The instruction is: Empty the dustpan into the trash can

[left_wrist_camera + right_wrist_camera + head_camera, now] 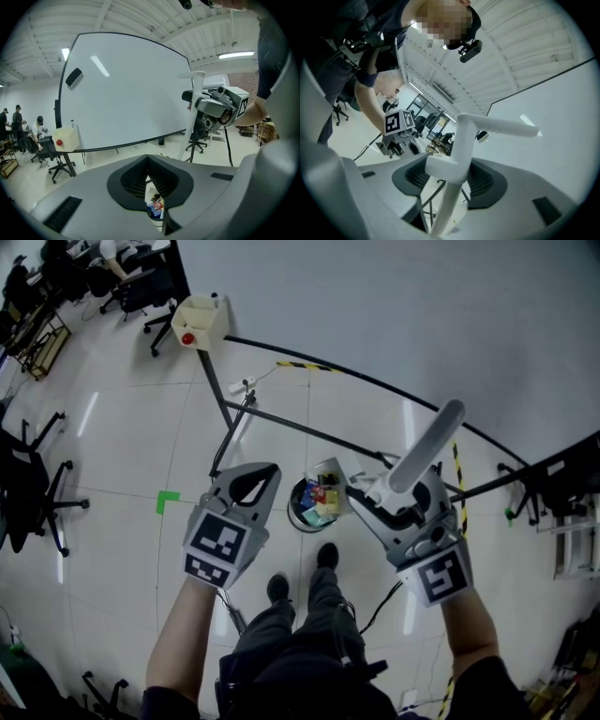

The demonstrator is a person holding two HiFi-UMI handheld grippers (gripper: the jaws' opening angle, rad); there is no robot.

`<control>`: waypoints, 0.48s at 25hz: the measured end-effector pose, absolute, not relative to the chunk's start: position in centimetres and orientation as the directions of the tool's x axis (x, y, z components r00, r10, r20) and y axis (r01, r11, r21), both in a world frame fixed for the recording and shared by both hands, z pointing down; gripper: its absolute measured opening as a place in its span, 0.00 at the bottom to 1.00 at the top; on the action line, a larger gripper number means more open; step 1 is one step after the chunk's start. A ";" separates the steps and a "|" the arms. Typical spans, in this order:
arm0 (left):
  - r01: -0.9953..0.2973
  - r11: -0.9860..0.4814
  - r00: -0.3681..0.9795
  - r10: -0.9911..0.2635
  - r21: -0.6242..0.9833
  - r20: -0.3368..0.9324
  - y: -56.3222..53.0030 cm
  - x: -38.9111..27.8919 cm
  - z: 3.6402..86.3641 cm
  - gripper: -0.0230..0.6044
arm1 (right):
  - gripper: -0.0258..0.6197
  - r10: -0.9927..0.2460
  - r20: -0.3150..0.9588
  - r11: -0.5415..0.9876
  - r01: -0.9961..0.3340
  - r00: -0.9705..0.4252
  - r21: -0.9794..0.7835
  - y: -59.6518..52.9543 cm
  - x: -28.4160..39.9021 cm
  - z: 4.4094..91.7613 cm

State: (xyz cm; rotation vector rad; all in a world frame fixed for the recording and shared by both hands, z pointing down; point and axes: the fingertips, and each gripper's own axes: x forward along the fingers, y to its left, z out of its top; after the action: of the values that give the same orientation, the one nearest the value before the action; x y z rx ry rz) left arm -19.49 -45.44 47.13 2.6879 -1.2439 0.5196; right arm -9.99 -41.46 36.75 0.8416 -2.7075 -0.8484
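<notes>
Your right hand-held gripper [375, 497] is pinching the dustpan handle [427, 450]; your left hand-held gripper [270, 470] is pressed together, empty. The trash can [292, 510] sits on the floor between them, and the handle slants down toward it.

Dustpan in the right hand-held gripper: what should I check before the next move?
1. Right hand-held gripper shut on the dustpan handle: ok.
2. Pan over the trash can: ok, it looks to sit at the can's far rim.
3. Pan fully emptied: cannot tell; wrappers lie in the can.
4. Left hand-held gripper empty, jaws together, off to the side of the can: ok.
</notes>
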 end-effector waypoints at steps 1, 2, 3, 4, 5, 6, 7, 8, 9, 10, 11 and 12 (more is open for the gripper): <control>-0.751 -0.659 0.610 -0.707 -0.024 0.357 -45.2 -19.1 46.9 0.02 | 0.41 -0.571 0.009 0.675 -0.464 -0.821 0.574 -41.5 -10.1 36.8; -0.744 -0.667 0.618 -0.703 -0.025 0.352 -44.9 -18.7 46.8 0.02 | 0.41 -0.575 0.014 0.674 -0.463 -0.818 0.575 -41.5 -10.1 36.9; -0.739 -0.673 0.624 -0.699 -0.027 0.349 -44.6 -18.5 46.6 0.02 | 0.41 -0.578 0.021 0.674 -0.463 -0.816 0.576 -41.4 -10.2 37.0; -0.734 -0.679 0.630 -0.695 -0.029 0.347 -44.2 -18.3 46.4 0.02 | 0.41 -0.581 0.030 0.675 -0.460 -0.814 0.576 -41.4 -10.4 37.2; -0.729 -0.684 0.635 -0.691 -0.030 0.345 -43.7 -18.2 46.2 0.02 | 0.41 -0.583 0.041 0.676 -0.457 -0.811 0.578 -41.3 -10.5 37.3; -0.725 -0.688 0.638 -0.688 -0.031 0.345 -43.3 -18.1 46.0 0.02 | 0.41 -0.585 0.050 0.676 -0.452 -0.809 0.582 -41.2 -10.6 37.4; -0.723 -0.690 0.640 -0.686 -0.031 0.345 -42.9 -18.2 45.9 0.02 | 0.41 -0.586 0.056 0.676 -0.449 -0.809 0.585 -41.1 -10.7 37.4; -0.724 -0.690 0.640 -0.686 -0.029 0.346 -42.5 -18.3 45.8 0.02 | 0.41 -0.586 0.059 0.675 -0.446 -0.808 0.587 -41.0 -10.8 37.4; -0.726 -0.687 0.638 -0.687 -0.026 0.348 -42.1 -18.4 45.8 0.02 | 0.41 -0.585 0.061 0.675 -0.445 -0.809 0.588 -41.0 -10.9 37.3; -0.729 -0.684 0.635 -0.689 -0.023 0.350 -41.8 -18.5 45.7 0.02 | 0.41 -0.584 0.061 0.675 -0.443 -0.809 0.589 -40.9 -11.1 37.2; -0.733 -0.680 0.631 -0.692 -0.022 0.351 -41.5 -18.6 45.6 0.02 | 0.41 -0.583 0.061 0.676 -0.442 -0.810 0.590 -40.9 -11.1 37.2; -0.737 -0.675 0.627 -0.695 -0.020 0.352 -41.3 -18.6 45.4 0.02 | 0.41 -0.582 0.062 0.677 -0.441 -0.811 0.589 -40.8 -11.2 37.2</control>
State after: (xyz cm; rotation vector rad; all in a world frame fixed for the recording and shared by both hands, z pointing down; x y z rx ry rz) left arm -18.56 -41.26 45.44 2.7187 -1.2026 0.5072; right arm -11.20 -40.84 37.18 0.8228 -2.6465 -0.8360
